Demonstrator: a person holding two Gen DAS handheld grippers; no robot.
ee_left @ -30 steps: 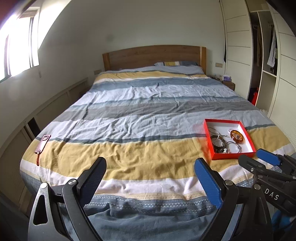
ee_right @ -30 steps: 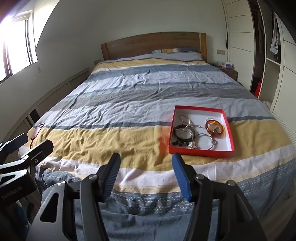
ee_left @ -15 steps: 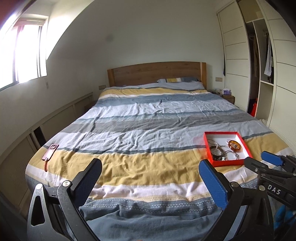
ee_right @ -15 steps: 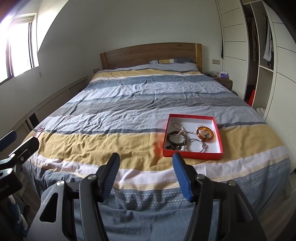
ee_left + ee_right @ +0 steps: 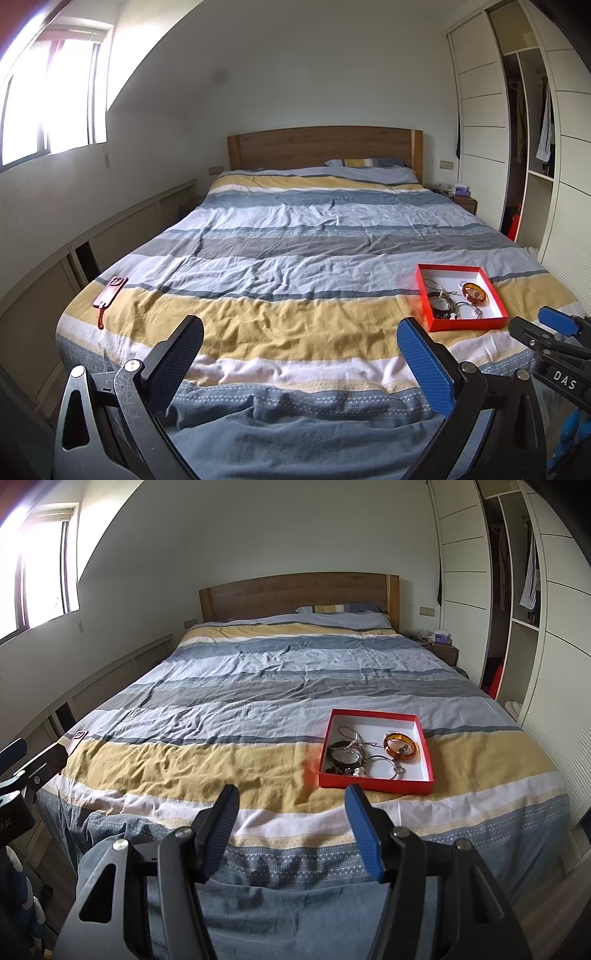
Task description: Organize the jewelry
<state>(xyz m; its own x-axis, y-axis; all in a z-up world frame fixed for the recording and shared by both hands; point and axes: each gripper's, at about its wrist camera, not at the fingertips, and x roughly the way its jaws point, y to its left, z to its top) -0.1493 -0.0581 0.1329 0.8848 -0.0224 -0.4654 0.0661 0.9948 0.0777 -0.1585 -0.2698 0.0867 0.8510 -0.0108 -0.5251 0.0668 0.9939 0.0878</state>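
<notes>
A red box (image 5: 373, 785) (image 5: 424, 295) with a white inside lies on the yellow stripe of the bed, toward the right. In it sit an amber bangle (image 5: 402, 747) (image 5: 474, 292), a dark bracelet (image 5: 343, 755), a thin silver hoop (image 5: 382, 766) and a chain. My left gripper (image 5: 301, 341) hangs wide open before the foot of the bed, nothing between its fingers. My right gripper (image 5: 291, 808) is also open and empty, short of the box and a little left of it. Each gripper shows at the edge of the other's view.
A striped duvet (image 5: 314, 236) covers the bed up to a wooden headboard (image 5: 299, 590). A red-brown phone case (image 5: 110, 290) with a strap lies near the bed's left edge. A wardrobe (image 5: 517, 609) lines the right wall, a nightstand (image 5: 441, 648) stands by it.
Both grippers have drawn back from the bed and tilted up; the box now looks smaller and farther. The left jaws have spread slightly wider.
</notes>
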